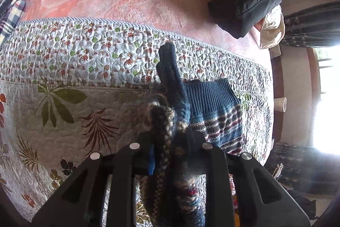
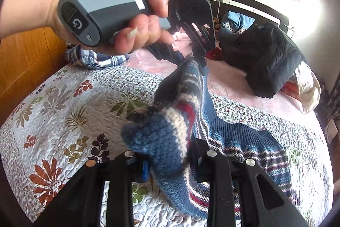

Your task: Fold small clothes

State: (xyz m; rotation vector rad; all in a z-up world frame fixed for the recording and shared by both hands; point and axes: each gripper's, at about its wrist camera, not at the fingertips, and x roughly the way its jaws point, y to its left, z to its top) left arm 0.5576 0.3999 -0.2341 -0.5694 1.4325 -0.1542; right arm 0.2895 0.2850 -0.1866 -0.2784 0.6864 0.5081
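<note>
Here both tools grip one striped knit garment (image 2: 170, 131) — left tool (image 1: 170, 139) and right tool (image 2: 170, 163) clamped at opposite ends. Lifted taut, likely to fold it — the rest trails on the quilt (image 2: 63, 110) beneath.

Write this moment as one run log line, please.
left gripper: shut on sweater | right gripper: shut on sweater | sweater: partly lifted over quilt

Quilt (image 2: 63, 103) open on left, room to pass. Knit garment (image 2: 244, 142) covers right part. Black jacket (image 2: 265, 61) blocks far right; plaid cloth (image 2: 95, 57) far left.
</note>
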